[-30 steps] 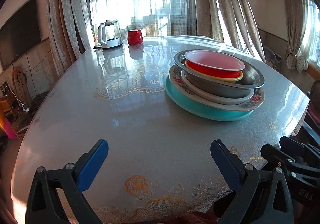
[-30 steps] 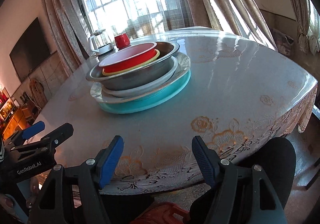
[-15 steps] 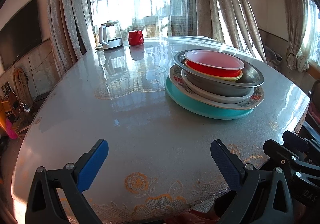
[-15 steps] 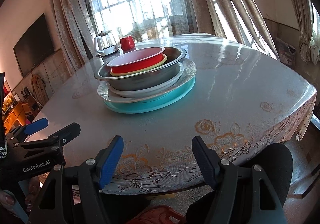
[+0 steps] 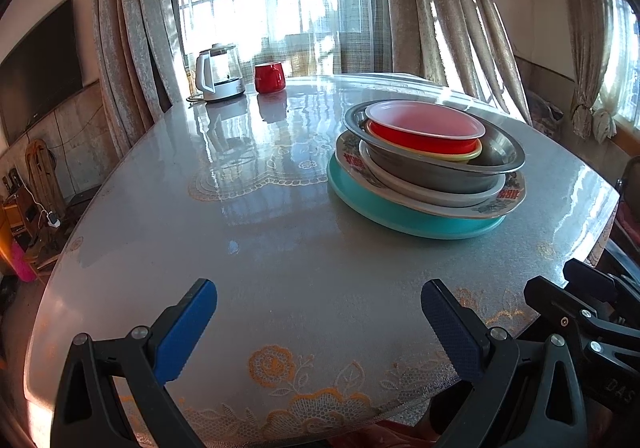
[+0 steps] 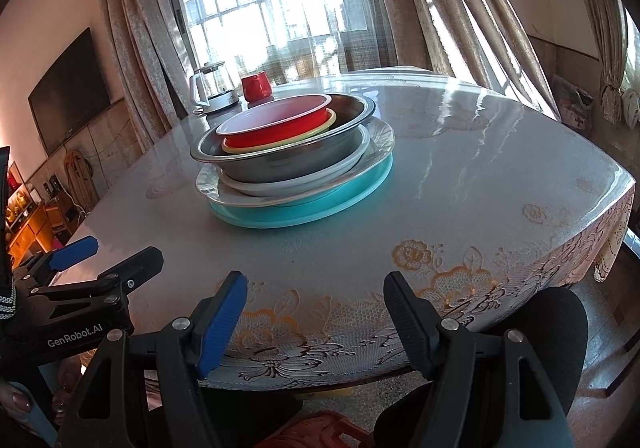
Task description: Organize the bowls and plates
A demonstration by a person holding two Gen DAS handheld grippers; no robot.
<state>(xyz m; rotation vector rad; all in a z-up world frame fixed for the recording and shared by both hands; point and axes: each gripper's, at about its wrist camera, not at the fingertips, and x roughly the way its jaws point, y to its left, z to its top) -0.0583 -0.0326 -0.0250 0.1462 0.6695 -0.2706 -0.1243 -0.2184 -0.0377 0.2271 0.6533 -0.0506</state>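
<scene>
1. Writing: "GenRobot.AI" on the left claw's body as seen from the right wrist; "DAS" on the right claw's body at the edge of the left wrist view. The patterned plate (image 5: 508,194) has red marks on its rim – too small to read.
2. Stack sits on the tabletop (image 5: 280,240), right of centre from the left wrist, left of centre from the right wrist.
3. Stack order, bottom up: teal plate (image 5: 400,218), patterned plate, white plate (image 5: 432,194), steel bowl (image 5: 496,152), yellow bowl (image 5: 460,156), red bowl (image 5: 424,128).
4. Red bowl nests in the yellow one, both inside the steel bowl – red bowl's white inside shows nothing in it.
5. Far edge of tabletop: kettle (image 5: 218,74) and red mug (image 5: 270,77), side by side, well apart from the stack.
6. Left claw (image 5: 318,322): fingers spread apart, holding nothing, over the near tabletop edge.
7. Right claw (image 6: 316,320): fingers apart, holding nothing, at the near edge, short of the stack.
</scene>
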